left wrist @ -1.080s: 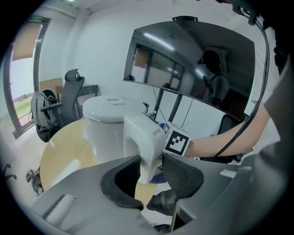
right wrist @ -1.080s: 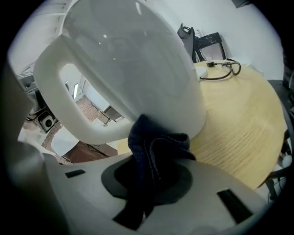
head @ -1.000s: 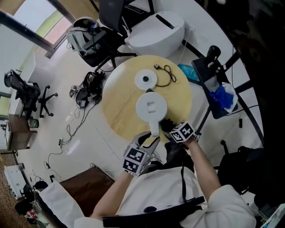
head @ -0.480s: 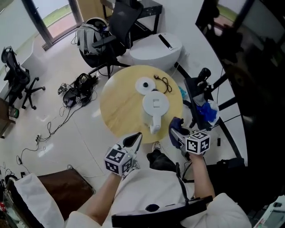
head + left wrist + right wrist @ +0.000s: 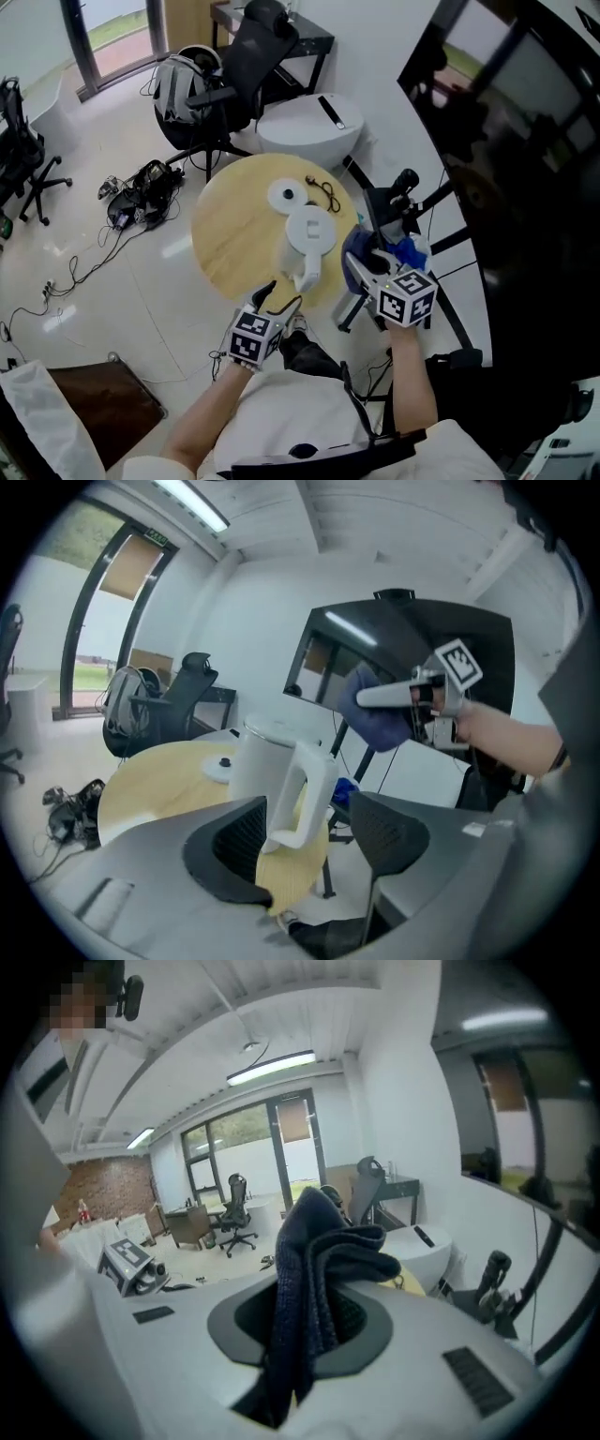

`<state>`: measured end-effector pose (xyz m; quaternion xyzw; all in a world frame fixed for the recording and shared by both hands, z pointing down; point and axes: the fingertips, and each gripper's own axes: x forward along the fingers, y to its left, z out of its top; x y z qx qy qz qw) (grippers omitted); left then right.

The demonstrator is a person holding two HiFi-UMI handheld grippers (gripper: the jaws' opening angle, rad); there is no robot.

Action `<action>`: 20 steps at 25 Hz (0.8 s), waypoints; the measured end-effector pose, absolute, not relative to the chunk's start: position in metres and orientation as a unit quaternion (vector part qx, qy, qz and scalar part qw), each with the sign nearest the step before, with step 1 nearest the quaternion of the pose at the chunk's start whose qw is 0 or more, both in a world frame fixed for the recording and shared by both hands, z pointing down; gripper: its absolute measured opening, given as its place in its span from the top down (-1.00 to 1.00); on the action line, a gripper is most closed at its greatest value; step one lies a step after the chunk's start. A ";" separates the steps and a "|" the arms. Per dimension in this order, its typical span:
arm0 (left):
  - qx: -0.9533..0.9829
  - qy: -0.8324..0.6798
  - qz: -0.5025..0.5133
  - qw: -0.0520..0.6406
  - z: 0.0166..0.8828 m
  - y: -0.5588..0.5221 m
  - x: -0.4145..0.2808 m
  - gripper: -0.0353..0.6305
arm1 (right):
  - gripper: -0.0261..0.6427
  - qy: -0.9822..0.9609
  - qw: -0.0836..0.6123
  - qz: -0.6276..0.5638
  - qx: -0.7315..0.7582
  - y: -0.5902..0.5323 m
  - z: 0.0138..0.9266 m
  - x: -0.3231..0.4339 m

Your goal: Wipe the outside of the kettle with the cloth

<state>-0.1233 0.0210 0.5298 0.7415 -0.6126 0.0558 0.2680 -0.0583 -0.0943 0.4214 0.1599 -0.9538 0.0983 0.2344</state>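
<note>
Peering along my right hand-held gripper, I find its pads buried under the dark cloth it pinches, held up beside the bench. My left hand-held gripper, angled down, has just been opening. The white kettle on the bench shows its handle between the spread jaws.

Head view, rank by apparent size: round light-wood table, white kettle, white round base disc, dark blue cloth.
1. round light-wood table
2. white kettle, handle included
3. white round base disc and dark blue cloth: look alike. The cloth is held up nearer the camera and partly covered, so these two stay unranked.
</note>
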 end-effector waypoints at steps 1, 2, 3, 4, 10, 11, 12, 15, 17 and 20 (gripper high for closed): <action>0.734 -0.625 0.067 0.257 0.533 0.010 -0.120 0.04 | 0.72 -0.955 0.243 0.082 0.150 -0.098 0.417 -0.068; 0.727 -0.637 0.074 0.246 0.535 0.000 -0.118 0.00 | 0.72 -0.955 0.252 0.068 0.137 -0.099 0.415 -0.078; 0.720 -0.648 0.076 0.237 0.536 -0.009 -0.115 -0.01 | 0.72 -0.956 0.263 0.054 0.122 -0.099 0.414 -0.087; 0.715 -0.655 0.078 0.230 0.536 -0.018 -0.112 -0.01 | 0.72 -0.954 0.276 0.038 0.108 -0.099 0.416 -0.096; 0.707 -0.661 0.093 0.233 0.548 -0.046 -0.092 -0.01 | 0.72 -0.924 0.381 -0.022 0.038 -0.106 0.462 -0.125; 0.709 -0.658 0.096 0.234 0.550 -0.047 -0.089 0.01 | 0.72 -0.917 0.398 -0.024 0.023 -0.103 0.471 -0.127; 0.714 -0.653 0.098 0.234 0.552 -0.049 -0.086 0.15 | 0.72 -0.911 0.412 -0.027 0.008 -0.099 0.477 -0.128; 0.727 -0.639 0.104 0.228 0.552 -0.050 -0.079 0.37 | 0.72 -0.896 0.437 -0.057 -0.043 -0.077 0.481 -0.134; 0.731 -0.635 0.110 0.225 0.552 -0.049 -0.078 0.37 | 0.72 -0.884 0.452 -0.098 -0.075 -0.062 0.483 -0.143; 0.736 -0.628 0.117 0.224 0.553 -0.047 -0.078 0.38 | 0.72 -0.869 0.460 -0.144 -0.113 -0.047 0.487 -0.166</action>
